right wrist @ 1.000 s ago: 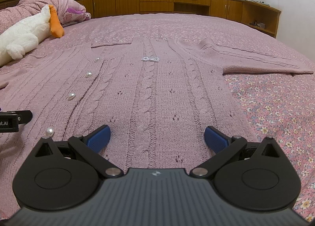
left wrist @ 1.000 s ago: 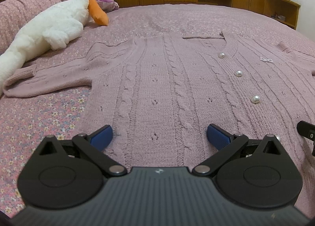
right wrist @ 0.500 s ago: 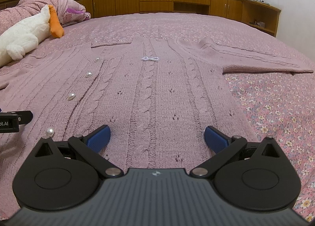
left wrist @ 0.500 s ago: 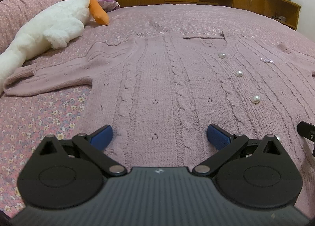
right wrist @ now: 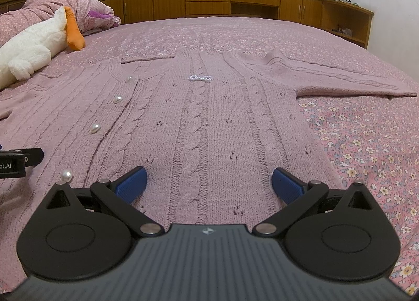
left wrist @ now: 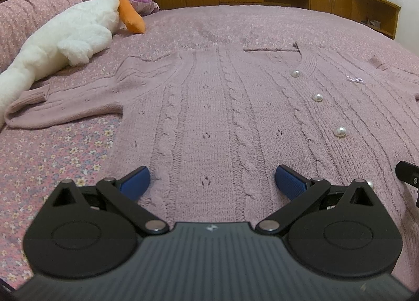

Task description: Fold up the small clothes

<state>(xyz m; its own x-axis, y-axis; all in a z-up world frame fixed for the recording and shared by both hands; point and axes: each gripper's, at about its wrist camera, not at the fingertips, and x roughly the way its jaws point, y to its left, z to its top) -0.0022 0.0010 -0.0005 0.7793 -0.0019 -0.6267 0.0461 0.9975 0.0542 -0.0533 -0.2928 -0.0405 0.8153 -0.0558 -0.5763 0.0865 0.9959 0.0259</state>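
Both our grippers, left gripper (left wrist: 212,180) and right gripper (right wrist: 208,180), fingers apart | low-centre frame over cardigan (left wrist: 222,122) hem | we should pinch evenly; lift together

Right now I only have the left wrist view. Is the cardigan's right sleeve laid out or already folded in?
Observer: Laid out. The right sleeve lies flat, stretched sideways off the cardigan.
Operator: Right tool state?
Observer: The right tool is open and holds nothing, with one finger on either side of a cable-knit panel near the hem.
Operator: What borders that side edge?
Observer: The floral bed sheet shows right beside the cardigan's right edge, below the sleeve.
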